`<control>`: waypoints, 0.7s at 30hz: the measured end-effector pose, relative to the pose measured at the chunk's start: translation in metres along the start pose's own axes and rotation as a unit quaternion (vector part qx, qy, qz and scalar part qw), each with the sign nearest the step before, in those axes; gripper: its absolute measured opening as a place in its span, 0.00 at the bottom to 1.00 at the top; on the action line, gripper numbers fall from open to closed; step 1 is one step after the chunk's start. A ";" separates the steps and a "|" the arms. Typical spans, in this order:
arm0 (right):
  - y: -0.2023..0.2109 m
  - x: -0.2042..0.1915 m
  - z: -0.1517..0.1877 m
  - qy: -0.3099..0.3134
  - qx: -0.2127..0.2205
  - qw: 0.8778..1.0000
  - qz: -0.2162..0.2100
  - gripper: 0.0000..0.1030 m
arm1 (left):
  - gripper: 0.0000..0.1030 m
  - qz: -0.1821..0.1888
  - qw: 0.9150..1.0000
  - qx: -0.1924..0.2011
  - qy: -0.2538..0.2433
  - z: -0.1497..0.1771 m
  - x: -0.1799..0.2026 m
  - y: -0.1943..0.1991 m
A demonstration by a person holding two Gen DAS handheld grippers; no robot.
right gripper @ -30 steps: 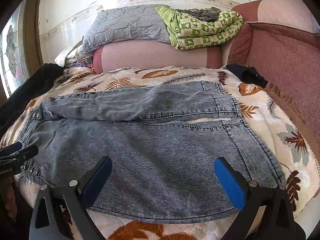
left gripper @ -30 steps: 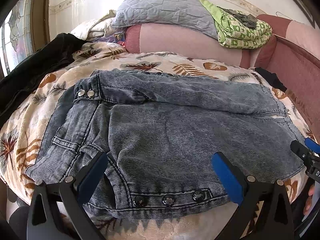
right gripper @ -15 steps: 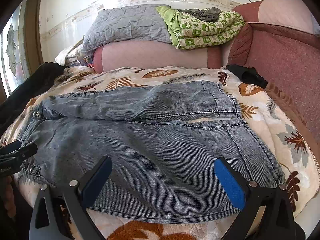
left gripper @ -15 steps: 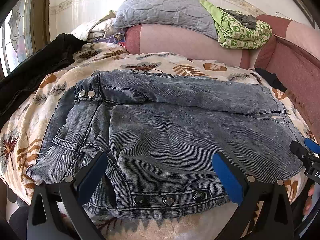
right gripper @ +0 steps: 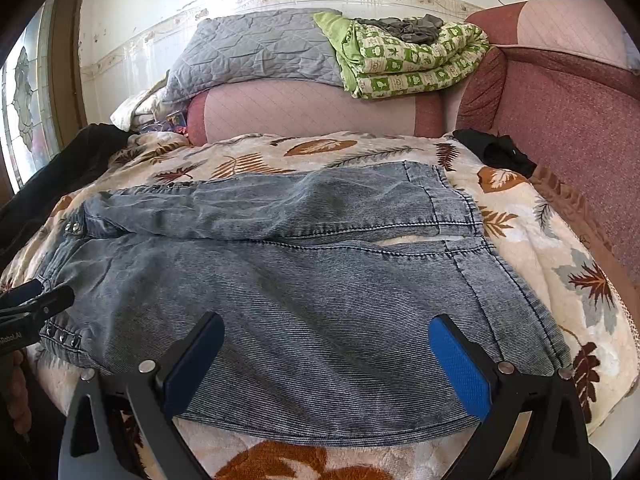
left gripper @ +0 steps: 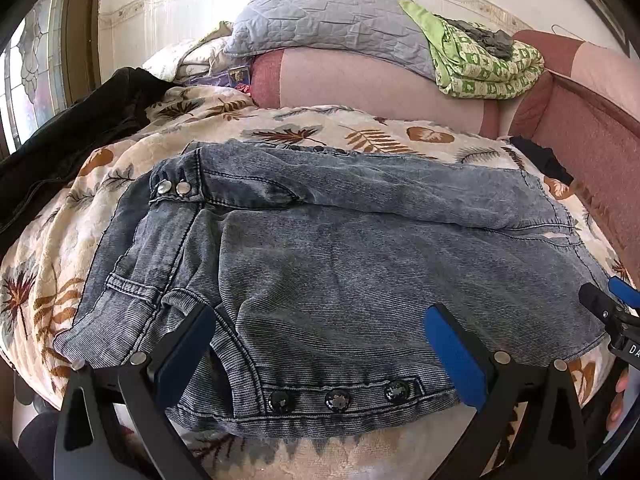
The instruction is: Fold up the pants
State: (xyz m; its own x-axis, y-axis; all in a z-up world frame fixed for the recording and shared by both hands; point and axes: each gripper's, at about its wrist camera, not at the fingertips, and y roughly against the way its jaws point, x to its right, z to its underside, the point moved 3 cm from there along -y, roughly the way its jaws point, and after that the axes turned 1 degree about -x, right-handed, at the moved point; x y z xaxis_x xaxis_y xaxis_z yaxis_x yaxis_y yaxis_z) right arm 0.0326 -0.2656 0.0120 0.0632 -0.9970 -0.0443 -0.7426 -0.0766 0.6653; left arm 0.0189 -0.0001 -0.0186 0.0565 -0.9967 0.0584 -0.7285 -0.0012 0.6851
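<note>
Grey-blue denim pants [left gripper: 340,256] lie spread flat on a leaf-print blanket [left gripper: 60,264], waistband with three dark snaps [left gripper: 338,391] at the near left, legs running right. They also show in the right wrist view [right gripper: 304,292]. My left gripper [left gripper: 320,340] is open and empty, its fingers just above the waistband end. My right gripper [right gripper: 326,354] is open and empty above the near leg, close to the hem. Each gripper's tip shows at the edge of the other view: the right gripper [left gripper: 612,312] and the left gripper [right gripper: 36,304].
A pink bolster [right gripper: 312,108] with a grey quilt [right gripper: 256,52] and a green patterned blanket [right gripper: 408,60] lies at the back. A red sofa arm [right gripper: 572,120] rises on the right. Dark clothing [left gripper: 68,136] lies at the left, a black item [right gripper: 500,152] at the back right.
Both grippers have crept very slightly forward over the pants. The pants have not moved and both grippers stay open.
</note>
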 end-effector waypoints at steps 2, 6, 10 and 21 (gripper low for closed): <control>-0.001 0.000 0.001 -0.001 -0.001 1.000 0.000 1.00 | 1.00 -0.001 1.000 0.002 0.001 0.000 0.000 0.000; 0.003 0.009 -0.003 -0.023 -0.013 1.000 -0.013 1.00 | 1.00 -0.002 1.000 0.014 0.012 -0.005 -0.012 0.007; 0.016 0.046 -0.017 -0.092 -0.039 0.994 -0.055 1.00 | 1.00 -0.015 0.998 -0.014 0.051 -0.014 -0.039 0.018; -0.041 0.178 -0.043 -0.162 -0.217 0.961 -0.058 0.97 | 1.00 -0.075 0.976 -0.126 0.161 0.004 -0.133 -0.003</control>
State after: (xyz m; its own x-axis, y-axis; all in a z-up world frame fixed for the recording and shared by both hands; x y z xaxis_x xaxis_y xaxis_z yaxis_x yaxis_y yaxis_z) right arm 0.1029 -0.4400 0.0093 -0.1340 -0.9380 -0.3196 -0.3901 -0.2466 0.8871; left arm 0.0103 0.1317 -0.0310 0.3909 -0.9095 0.1419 -0.5066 -0.0839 0.8581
